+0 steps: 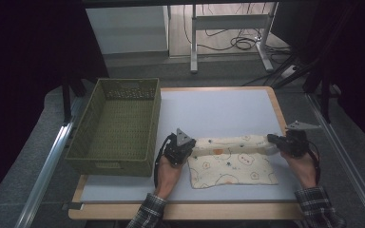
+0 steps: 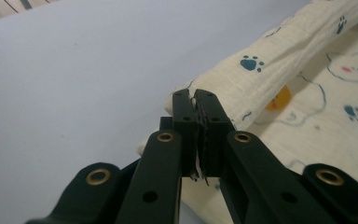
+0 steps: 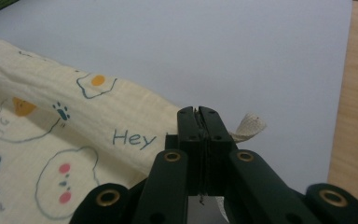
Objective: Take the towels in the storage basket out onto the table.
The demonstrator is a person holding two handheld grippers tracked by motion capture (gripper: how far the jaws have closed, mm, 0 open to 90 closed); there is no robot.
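**Folding a printed cloth with two tools**

The cloth lies in the lower middle of the high view, on the pale counter. It is thin cream cotton, soft and slightly crinkled, printed with paw marks, small bears and fried eggs. Its far edge is lifted and stretched into a straight roll-like band, while the near part lies flat. I judge that the edge is held taut at both ends so that it can be carried over evenly for a fold.

The left tool is clamped on the cloth's left corner; a little fabric shows between its black jaws. The right tool is closed on the right corner, where a woven label sticks out beside it.

A green wicker basket, rectangular, stands at the left of the high view, probably for the folded cloth.
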